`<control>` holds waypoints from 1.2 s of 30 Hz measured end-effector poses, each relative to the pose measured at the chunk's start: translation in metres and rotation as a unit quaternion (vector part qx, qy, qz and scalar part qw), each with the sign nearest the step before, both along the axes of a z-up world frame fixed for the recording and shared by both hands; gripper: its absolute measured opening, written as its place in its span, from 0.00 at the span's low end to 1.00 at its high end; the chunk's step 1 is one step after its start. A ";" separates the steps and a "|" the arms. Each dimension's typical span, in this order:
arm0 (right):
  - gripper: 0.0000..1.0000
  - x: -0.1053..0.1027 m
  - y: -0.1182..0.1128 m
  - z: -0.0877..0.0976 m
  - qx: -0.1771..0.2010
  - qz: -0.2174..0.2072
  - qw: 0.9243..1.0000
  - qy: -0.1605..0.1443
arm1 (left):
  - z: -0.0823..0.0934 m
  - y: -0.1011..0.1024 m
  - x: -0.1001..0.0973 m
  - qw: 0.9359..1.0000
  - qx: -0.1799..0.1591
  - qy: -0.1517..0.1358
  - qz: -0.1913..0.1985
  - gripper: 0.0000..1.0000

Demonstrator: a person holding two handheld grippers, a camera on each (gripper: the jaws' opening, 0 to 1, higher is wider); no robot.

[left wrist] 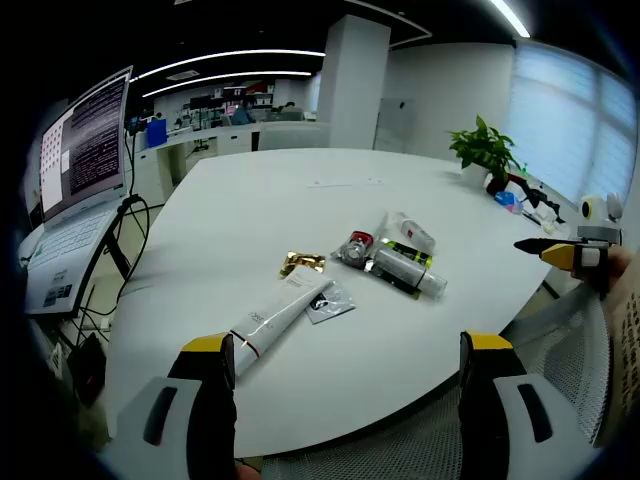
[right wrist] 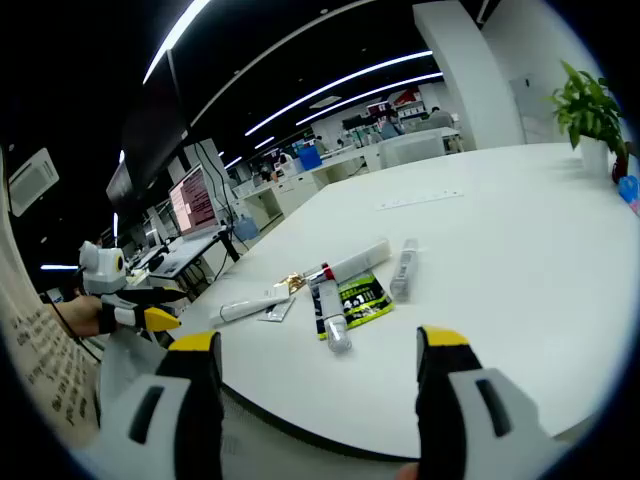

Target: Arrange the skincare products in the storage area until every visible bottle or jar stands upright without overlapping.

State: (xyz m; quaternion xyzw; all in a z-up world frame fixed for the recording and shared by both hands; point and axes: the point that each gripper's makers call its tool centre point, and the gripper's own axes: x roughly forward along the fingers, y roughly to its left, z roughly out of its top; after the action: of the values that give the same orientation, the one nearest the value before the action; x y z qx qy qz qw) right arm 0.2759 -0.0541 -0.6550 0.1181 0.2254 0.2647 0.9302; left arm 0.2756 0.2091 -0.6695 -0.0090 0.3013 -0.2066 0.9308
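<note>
My left gripper (left wrist: pixel 345 375) hangs released, its yellow-tipped jaws spread wide and holding nothing, short of the near edge of the white table (left wrist: pixel 260 200). My right gripper (right wrist: pixel 320 375) is the same: jaws apart, nothing between them, poised off the table's rim; I also catch its yellow tip at the right of the left gripper view. Out past the jaws, the skincare products lie in a loose cluster near the middle of the table, well apart from both tools. Nearest my left jaw is a long white tube (left wrist: pixel 278 318) on its side, with a small grey sachet (left wrist: pixel 330 303) touching it and a crumpled gold wrapper (left wrist: pixel 301 263) just beyond. Further right, a red-capped item (left wrist: pixel 357 245) sits by a green-and-black packet (left wrist: pixel 398 272) with a pale tube lying across it, and another slim white tube (left wrist: pixel 410 231) lies beside them. From the right gripper view the packet (right wrist: pixel 357 297) and its neighbours overlap plainly. As I judge it, none stands upright, so the whole arranging is left; I'd separate the overlapping pile first. A potted plant (left wrist: pixel 485 150) stands at the far edge.
</note>
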 end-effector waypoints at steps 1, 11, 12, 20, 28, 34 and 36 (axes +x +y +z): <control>0.80 0.000 -0.001 0.000 0.001 -0.002 1.000 0.000 | 0.000 0.000 0.000 1.000 0.000 0.000 0.000 0.92; 0.80 0.001 -0.003 -0.001 0.002 -0.007 1.000 0.000 | -0.001 -0.001 -0.001 1.000 0.001 0.001 -0.004 0.91; 0.80 0.001 -0.003 0.000 0.002 -0.007 1.000 0.000 | 0.000 -0.001 -0.001 1.000 0.001 0.001 -0.004 0.91; 0.80 0.001 -0.003 -0.002 -0.001 -0.007 1.000 0.003 | 0.000 -0.001 -0.001 1.000 -0.001 -0.001 -0.004 0.91; 0.80 0.003 -0.001 -0.003 0.016 -0.008 0.999 0.030 | 0.001 -0.001 0.000 1.000 -0.002 -0.004 -0.003 0.91; 0.77 0.005 -0.004 -0.004 -0.001 -0.005 0.999 0.042 | 0.002 0.000 0.000 1.000 0.002 -0.008 0.000 0.91; 0.77 0.012 -0.008 -0.002 -0.014 -0.002 0.999 0.035 | 0.002 0.000 0.000 1.000 0.001 -0.009 -0.001 0.91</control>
State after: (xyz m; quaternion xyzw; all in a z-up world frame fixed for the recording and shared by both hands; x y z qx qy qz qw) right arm 0.2875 -0.0624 -0.6569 0.1150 0.2616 0.2556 0.9236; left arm 0.2759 0.2092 -0.6671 -0.0057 0.2928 -0.2070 0.9335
